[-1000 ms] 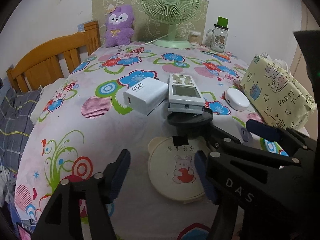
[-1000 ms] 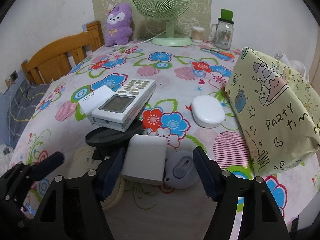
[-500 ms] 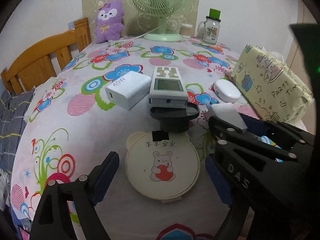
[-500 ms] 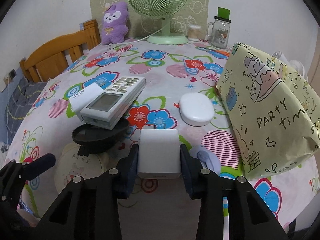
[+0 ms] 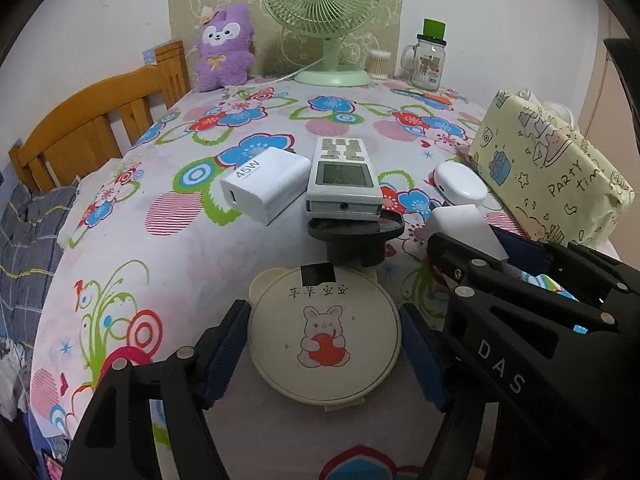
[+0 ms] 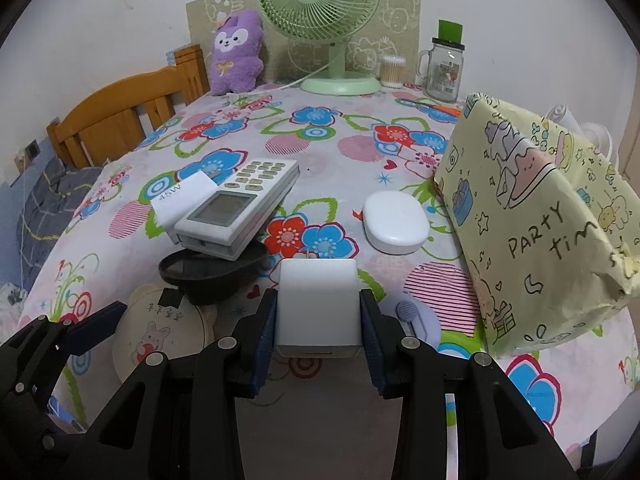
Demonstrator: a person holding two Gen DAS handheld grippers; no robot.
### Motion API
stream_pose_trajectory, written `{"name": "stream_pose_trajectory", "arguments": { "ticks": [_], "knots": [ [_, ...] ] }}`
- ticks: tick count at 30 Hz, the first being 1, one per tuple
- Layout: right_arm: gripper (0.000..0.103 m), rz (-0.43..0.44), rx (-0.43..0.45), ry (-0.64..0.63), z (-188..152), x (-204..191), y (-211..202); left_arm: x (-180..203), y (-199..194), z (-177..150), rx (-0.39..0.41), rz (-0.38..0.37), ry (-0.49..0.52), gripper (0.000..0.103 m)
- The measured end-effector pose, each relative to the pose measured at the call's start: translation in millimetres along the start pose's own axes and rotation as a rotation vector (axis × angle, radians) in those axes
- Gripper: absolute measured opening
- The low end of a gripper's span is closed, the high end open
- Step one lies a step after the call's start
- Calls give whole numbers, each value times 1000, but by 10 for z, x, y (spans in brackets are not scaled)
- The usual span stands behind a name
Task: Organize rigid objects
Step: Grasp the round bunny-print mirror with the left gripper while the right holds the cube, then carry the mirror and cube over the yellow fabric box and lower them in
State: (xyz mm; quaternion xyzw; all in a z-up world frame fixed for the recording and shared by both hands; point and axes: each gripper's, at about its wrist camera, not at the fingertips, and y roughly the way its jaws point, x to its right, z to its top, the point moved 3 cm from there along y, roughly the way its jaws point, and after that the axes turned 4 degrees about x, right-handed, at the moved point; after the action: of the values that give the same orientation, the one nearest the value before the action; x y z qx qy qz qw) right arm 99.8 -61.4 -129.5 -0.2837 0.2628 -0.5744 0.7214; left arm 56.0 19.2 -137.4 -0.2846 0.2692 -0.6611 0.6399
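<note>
White charger block point(image 6: 317, 307): clamped between both blue pads of the right hand-held gripper point(image 6: 318, 322), near the front of the surface point(image 6: 320, 148), prongs pointing away.
Right hand-held gripper: narrow, pressing on the block's two sides.
Round cream case point(image 5: 325, 332): flat on the surface, rabbit print up, lying between the fingers of the left hand-held gripper point(image 5: 324, 350).
Left hand-held gripper: closing, pads just beside the case's rim on either side; contact unclear.
Black dish point(image 5: 355, 236): just behind the cream case.
Remote control point(image 5: 343, 178): front end resting on the black dish.
45W charger point(image 5: 266, 183): just left of the remote, touching it.
White oval case point(image 6: 395, 223): beyond the gripped block, apart from it.
Yellow gift bag point(image 6: 536, 224): right side.
Green fan point(image 6: 320, 20), purple plush toy point(image 6: 236, 54), glass jar point(image 6: 444, 68): along the back wall.
</note>
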Motion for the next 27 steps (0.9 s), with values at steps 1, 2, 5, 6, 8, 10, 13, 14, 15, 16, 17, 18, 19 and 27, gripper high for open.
{"name": "stream_pose_trajectory", "arguments": {
  "ticks": [1, 2, 5, 6, 8, 10, 13, 14, 15, 16, 17, 18, 19, 27],
  "knots": [
    [42, 1, 5, -1, 2, -11, -29, -5, -25, -3, 4, 0, 0, 76],
    [42, 2, 10, -2, 1, -20, -56, -16, -51, -5, 10, 1, -2, 76],
    [42, 3, 26, -6, -9, -47, -156, -32, -166, -10, 34, 5, -4, 76],
    [42, 1, 31, -8, -11, -56, -188, -32, -192, -11, 41, 6, -2, 76],
    [42, 3, 41, -6, -13, -65, -255, -29, -245, -10, 53, 8, -1, 76],
    [42, 3, 53, -3, -9, -66, -327, -18, -312, 3, 69, 8, 3, 76],
    [42, 1, 69, 1, 7, -61, -423, 7, -396, 33, 87, 12, 10, 76],
    [42, 1, 72, 3, 16, -57, -450, 14, -428, 44, 93, 12, 12, 76],
    [42, 2, 78, 5, 30, -52, -488, 23, -461, 63, 101, 13, 14, 76],
    [42, 2, 84, 6, 42, -47, -513, 29, -481, 76, 107, 14, 16, 76],
    [42, -1, 90, 6, 55, -45, -543, 35, -507, 95, 113, 14, 18, 76],
    [42, -5, 98, 5, 72, -39, -577, 46, -526, 106, 118, 15, 19, 76],
    [42, -8, 103, 6, 87, -33, -595, 51, -540, 118, 121, 15, 21, 76],
    [42, -9, 113, 17, 182, 34, -719, 128, -636, 233, 139, 19, 35, 76]
  ]
}}
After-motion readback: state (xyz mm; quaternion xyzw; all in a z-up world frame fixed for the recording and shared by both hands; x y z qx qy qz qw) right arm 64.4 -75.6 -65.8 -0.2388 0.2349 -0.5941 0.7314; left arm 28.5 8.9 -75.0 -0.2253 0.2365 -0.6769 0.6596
